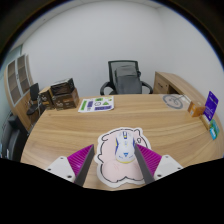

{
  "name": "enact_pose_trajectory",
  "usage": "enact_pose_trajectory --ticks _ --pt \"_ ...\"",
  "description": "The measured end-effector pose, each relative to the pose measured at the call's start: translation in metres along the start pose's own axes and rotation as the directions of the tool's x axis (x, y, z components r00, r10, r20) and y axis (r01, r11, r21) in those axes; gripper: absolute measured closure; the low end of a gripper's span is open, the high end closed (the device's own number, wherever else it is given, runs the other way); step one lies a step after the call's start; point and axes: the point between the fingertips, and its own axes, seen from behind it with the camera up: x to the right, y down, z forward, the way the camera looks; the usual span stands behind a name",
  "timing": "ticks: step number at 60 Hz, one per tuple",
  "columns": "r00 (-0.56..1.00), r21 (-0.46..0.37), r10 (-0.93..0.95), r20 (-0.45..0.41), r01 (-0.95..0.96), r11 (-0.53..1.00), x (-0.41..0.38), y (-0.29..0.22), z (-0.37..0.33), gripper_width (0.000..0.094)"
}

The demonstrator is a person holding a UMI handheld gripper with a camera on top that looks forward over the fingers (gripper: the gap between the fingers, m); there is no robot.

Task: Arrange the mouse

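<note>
Nearest of all, the hand-held gripper [122, 170] reaches forward over a wooden counter [70, 130], its two fingers spread wide with magenta pads [78, 159] on their inner faces. The fingers are released, gripping nothing. Between them lies a pale, rounded mouse mat [120, 168] with a cartoon print, flat on the counter. A small white mouse [122, 150] rests on the mat, near its far part, standing between the two fingers with a gap at either side. Farther off, toward the far left of the counter, lies a flat printed sheet [97, 103] with green and blue patches. At the far right sits a round pale object [174, 101], and near the right edge stands a purple box [210, 104]. Beyond the counter stands a black office chair [127, 76] against a white wall. At the far left, shelving [18, 78] holds some items too small to make out.
</note>
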Motion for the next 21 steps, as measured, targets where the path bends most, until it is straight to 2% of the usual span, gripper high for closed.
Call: enact_pose_trajectory --ticks 14,21 --pt "0.997 0.062 0.052 -0.048 -0.049 0.997 -0.052 0.033 -0.113 0.0104" --pt "0.993 0.044 0.102 -0.066 -0.099 0.994 -0.075 0.065 -0.166 0.0103"
